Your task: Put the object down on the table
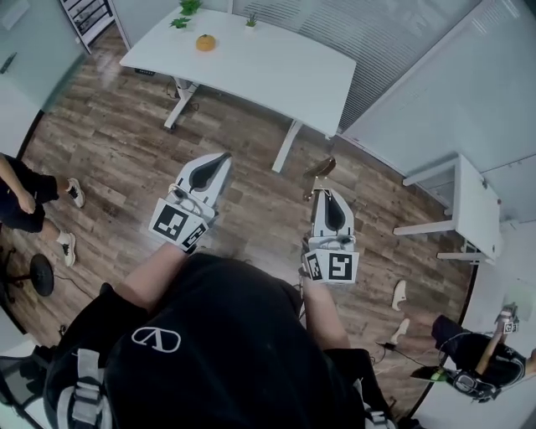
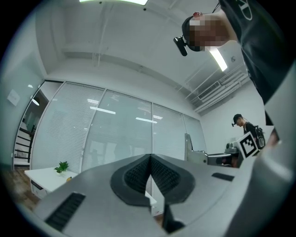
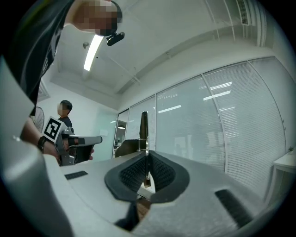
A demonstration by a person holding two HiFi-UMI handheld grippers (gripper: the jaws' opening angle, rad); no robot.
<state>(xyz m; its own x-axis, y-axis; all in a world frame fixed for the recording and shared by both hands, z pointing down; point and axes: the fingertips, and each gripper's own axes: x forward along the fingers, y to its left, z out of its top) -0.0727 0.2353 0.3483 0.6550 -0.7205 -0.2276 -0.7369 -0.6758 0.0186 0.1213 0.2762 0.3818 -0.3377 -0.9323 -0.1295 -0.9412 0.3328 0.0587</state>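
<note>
Object (image 3: 144,124), lengthwise beyond right gripper (image 3: 147,159), pointing forward

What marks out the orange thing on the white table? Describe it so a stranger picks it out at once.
Find the big white table standing on the wooden floor. Near its far left end, the orange thing sits a little apart from small green plants. It is the only round, orange item there; its neighbours are leafy and green.
</note>
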